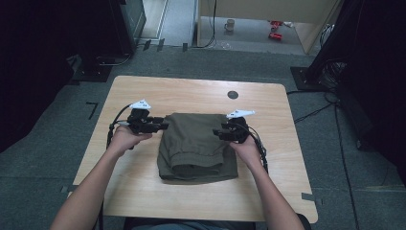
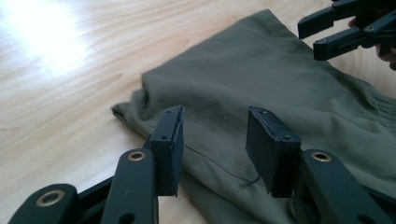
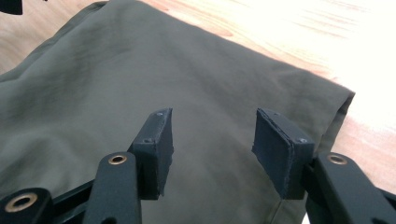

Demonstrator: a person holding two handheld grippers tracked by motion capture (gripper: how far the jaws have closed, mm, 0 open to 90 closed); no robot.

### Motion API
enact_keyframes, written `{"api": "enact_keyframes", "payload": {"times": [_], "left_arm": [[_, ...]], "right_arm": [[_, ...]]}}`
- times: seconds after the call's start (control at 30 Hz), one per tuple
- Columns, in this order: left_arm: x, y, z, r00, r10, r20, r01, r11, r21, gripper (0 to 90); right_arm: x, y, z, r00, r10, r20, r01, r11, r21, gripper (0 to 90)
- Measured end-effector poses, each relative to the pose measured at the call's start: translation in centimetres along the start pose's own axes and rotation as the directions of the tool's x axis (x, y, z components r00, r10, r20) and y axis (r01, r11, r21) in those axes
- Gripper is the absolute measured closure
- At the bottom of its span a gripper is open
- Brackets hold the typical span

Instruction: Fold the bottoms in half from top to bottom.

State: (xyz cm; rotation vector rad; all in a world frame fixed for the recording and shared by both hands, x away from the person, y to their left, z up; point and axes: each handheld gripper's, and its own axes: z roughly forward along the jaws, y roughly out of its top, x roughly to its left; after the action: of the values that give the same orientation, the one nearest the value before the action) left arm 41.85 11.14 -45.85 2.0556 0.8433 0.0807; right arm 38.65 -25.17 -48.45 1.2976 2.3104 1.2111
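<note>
**Two grippers released over a folded garment**

Two hand-held grippers hang just above a folded olive-green cloth garment (image 1: 197,146) that lies flat near the middle of the pale wooden bench (image 1: 143,187). The left gripper (image 1: 163,126) points inward at the garment's far left corner, and its fingers (image 2: 169,144) stand apart with nothing pinched: in the left gripper view the cloth's folded corner lies below and beyond them, untouched, with a loose dark thread running under the gap. The right gripper (image 1: 216,132) faces it from the opposite side, over the garment's far right corner. Its fingers (image 3: 156,147) are likewise spread and released, with smooth green fabric showing through the gap between them and the cloth's edge just past the outer finger, where bare bench begins. Both pairs of fingers are clear of the cloth, and the garment sits between the two grippers.
</note>
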Motion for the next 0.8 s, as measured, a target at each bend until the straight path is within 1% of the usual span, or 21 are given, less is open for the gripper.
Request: {"api": "enact_keyframes", "payload": {"times": [0.07,0.1,0.13,0.17,0.23,0.27,0.33,0.37,0.43,0.53,0.63,0.7,0.77,0.8], "left_arm": [[-0.7,-0.2,-0.2,0.9999,-0.008,0.007,0.008,1.0,-0.004,57.5],[-1.3,-0.3,-0.3,0.9998,-0.006,0.018,0.006,1.0,-0.006,58.8],[-1.9,-0.3,-0.5,0.9995,-0.001,0.031,0.001,1.0,-0.003,63.4],[-2.6,-0.3,-0.6,0.9988,0.011,0.047,-0.011,0.9999,-0.008,67.8],[-3.9,-0.2,-0.8,0.9974,0.046,0.056,-0.045,0.9989,-0.012,70.2],[-4.5,-0.3,-0.8,0.9965,0.058,0.061,-0.056,0.9982,-0.02,70.5],[-5.4,-0.5,-1.0,0.9957,0.074,0.056,-0.073,0.997,-0.026,70.5],[-5.7,-0.6,-1.1,0.9957,0.075,0.054,-0.073,0.9969,-0.029,70.5],[-6.7,-1.1,-1.4,0.9951,0.08,0.059,-0.078,0.9964,-0.033,70.9],[-8.1,-1.8,-1.6,0.9921,0.115,0.051,-0.113,0.9929,-0.037,69.9],[-9.2,-2.5,-1.6,0.9913,0.113,0.067,-0.11,0.993,-0.042,67.6],[-9.9,-3.3,-1.2,0.9878,0.117,0.104,-0.116,0.9932,-0.012,66.7],[-10.5,-4.1,-0.7,0.9844,0.128,0.121,-0.132,0.9907,0.03,66.9],[-10.8,-4.6,-0.3,0.9831,0.134,0.124,-0.142,0.9884,0.054,67.4]], "right_arm": [[0.4,-0.2,-0.4,1.0,-0.002,-0.008,0.002,1.0,-0.002,47.9],[0.6,-0.3,-0.6,0.9999,0.001,-0.012,-0.001,1.0,-0.003,49.3],[0.9,-0.4,-0.8,0.9997,0.004,-0.024,-0.004,1.0,-0.001,53.6],[1.3,-0.6,-1.0,0.9994,0.004,-0.034,-0.004,1.0,-0.005,56.5],[2.1,-0.8,-1.3,0.9988,-0.008,-0.049,0.008,1.0,0.0,60.1],[2.6,-0.9,-1.4,0.9984,-0.015,-0.055,0.015,1.0,0.004,60.7],[3.4,-1.1,-1.7,0.9977,-0.033,-0.06,0.033,0.999,0.006,60.9],[3.9,-1.3,-1.9,0.9974,-0.042,-0.058,0.042,0.999,0.008,60.9],[4.5,-1.6,-2.3,0.9968,-0.059,-0.054,0.059,0.998,0.002,61.0],[5.4,-2.3,-3.2,0.9961,-0.063,-0.063,0.062,0.998,-0.014,61.6],[6.4,-3.2,-3.7,0.9937,-0.087,-0.071,0.086,0.996,-0.017,62.6],[7.1,-4.0,-3.8,0.9915,-0.102,-0.081,0.102,0.995,-0.008,63.4],[7.6,-4.5,-3.7,0.9896,-0.111,-0.091,0.113,0.993,0.014,63.5],[7.8,-4.9,-3.6,0.988,-0.125,-0.091,0.127,0.991,0.027,63.5]]}}
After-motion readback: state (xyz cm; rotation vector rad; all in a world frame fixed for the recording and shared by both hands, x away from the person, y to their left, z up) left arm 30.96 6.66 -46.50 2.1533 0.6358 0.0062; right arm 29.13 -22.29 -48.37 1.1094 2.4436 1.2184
